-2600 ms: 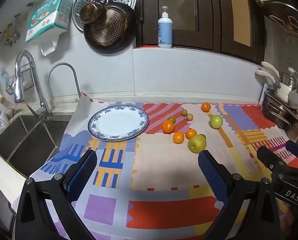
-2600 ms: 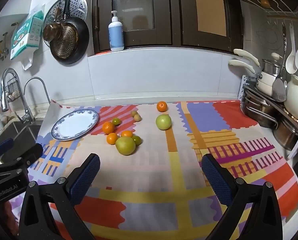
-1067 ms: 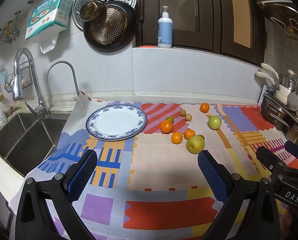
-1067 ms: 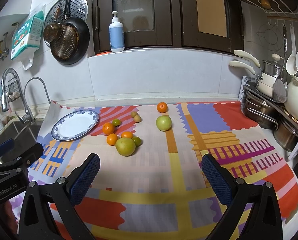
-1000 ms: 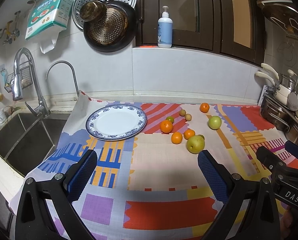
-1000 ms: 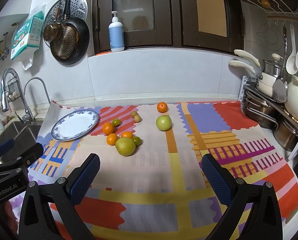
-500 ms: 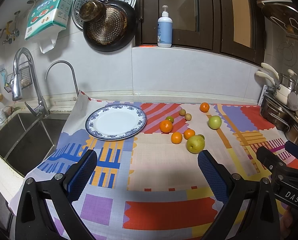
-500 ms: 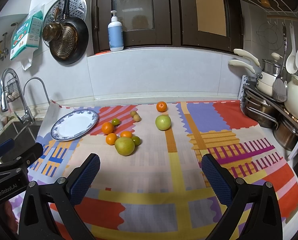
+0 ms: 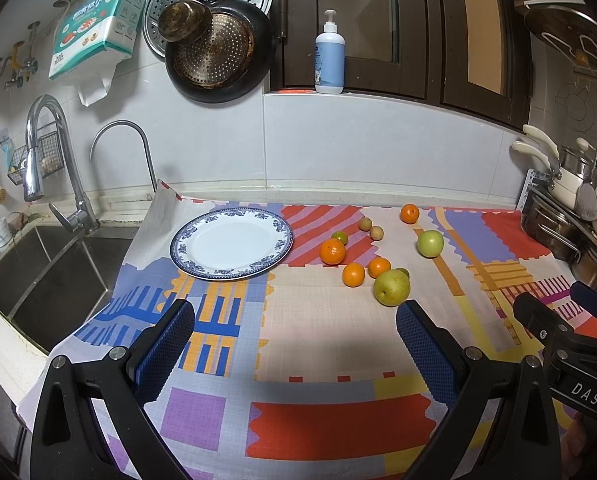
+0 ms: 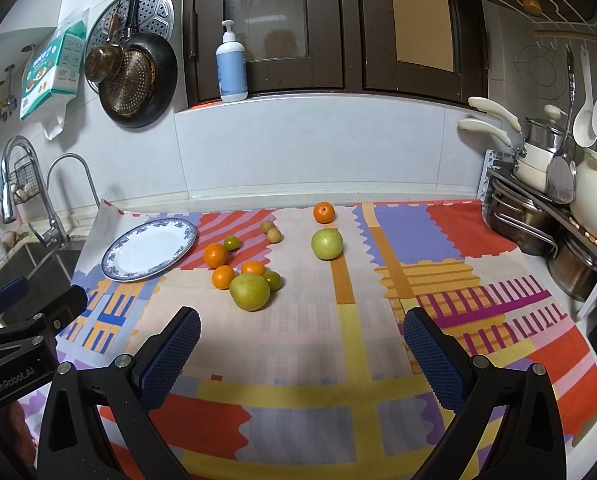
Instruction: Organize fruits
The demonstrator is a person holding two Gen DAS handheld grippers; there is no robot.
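Observation:
An empty white plate with a blue rim (image 9: 231, 243) (image 10: 150, 249) lies at the left of a patterned cloth. To its right lie several small oranges (image 9: 332, 251) (image 10: 215, 255), two small green citrus (image 10: 232, 243), two small tan fruits (image 9: 376, 233), a yellow-green pear (image 9: 392, 287) (image 10: 250, 291) and a green apple (image 9: 430, 243) (image 10: 327, 244). One orange (image 10: 324, 212) sits apart near the back wall. My left gripper (image 9: 296, 338) and right gripper (image 10: 302, 342) both hang open and empty above the cloth's near part, short of the fruit.
A steel sink (image 9: 38, 264) with a tap (image 9: 46, 160) drops off left of the cloth. Stacked pots (image 10: 546, 216) and a white kettle (image 10: 596, 200) stand at the right. Pans (image 9: 218, 52) hang on the back wall, with a soap bottle (image 9: 329, 66) on the sill.
Both views have shifted only very slightly. The fruit and the plate lie where they were, and both grippers stay open.

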